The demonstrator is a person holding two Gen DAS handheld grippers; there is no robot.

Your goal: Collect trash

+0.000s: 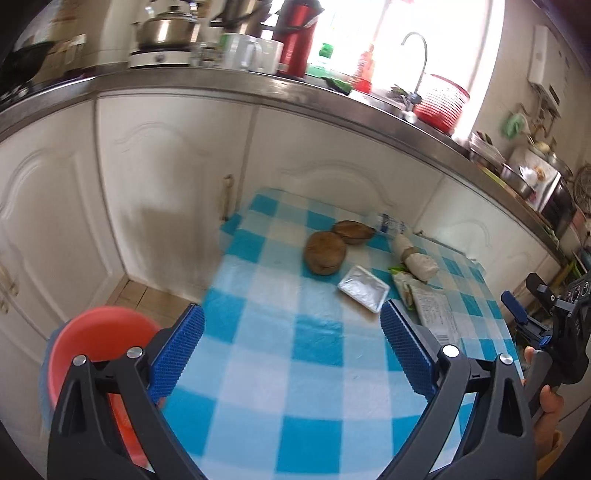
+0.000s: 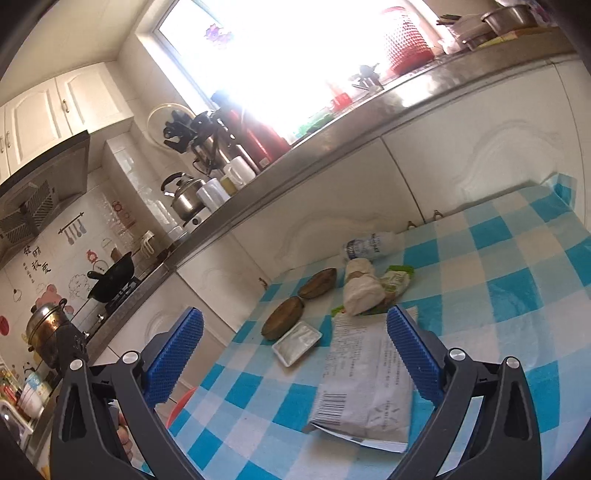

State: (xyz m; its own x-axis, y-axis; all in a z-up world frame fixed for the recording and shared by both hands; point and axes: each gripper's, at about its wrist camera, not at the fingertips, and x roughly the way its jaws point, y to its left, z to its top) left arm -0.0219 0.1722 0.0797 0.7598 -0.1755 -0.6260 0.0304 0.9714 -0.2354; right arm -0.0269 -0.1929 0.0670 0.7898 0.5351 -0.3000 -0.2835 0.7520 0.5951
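Trash lies on a blue-and-white checked tablecloth [image 1: 280, 354]: two brown shell halves [image 1: 325, 253], a small foil tray [image 1: 364, 288], a crumpled white wrapper [image 1: 415, 258], a clear plastic bottle [image 1: 388, 223] and a flat grey printed packet [image 2: 364, 376]. My left gripper [image 1: 291, 354] is open and empty above the near part of the cloth, short of the trash. My right gripper [image 2: 295, 354] is open and empty, hovering over the grey packet; it also shows at the right edge of the left wrist view [image 1: 543, 314]. A red bin [image 1: 99, 343] stands on the floor left of the table.
White cabinet doors [image 1: 166, 177] and a steel counter [image 1: 258, 85] run behind the table, carrying a kettle [image 1: 168, 27], a red flask [image 1: 297, 37], a tap [image 1: 419, 62] and a red basket [image 1: 441, 101]. A green wrapper [image 2: 397, 278] lies beside the white one.
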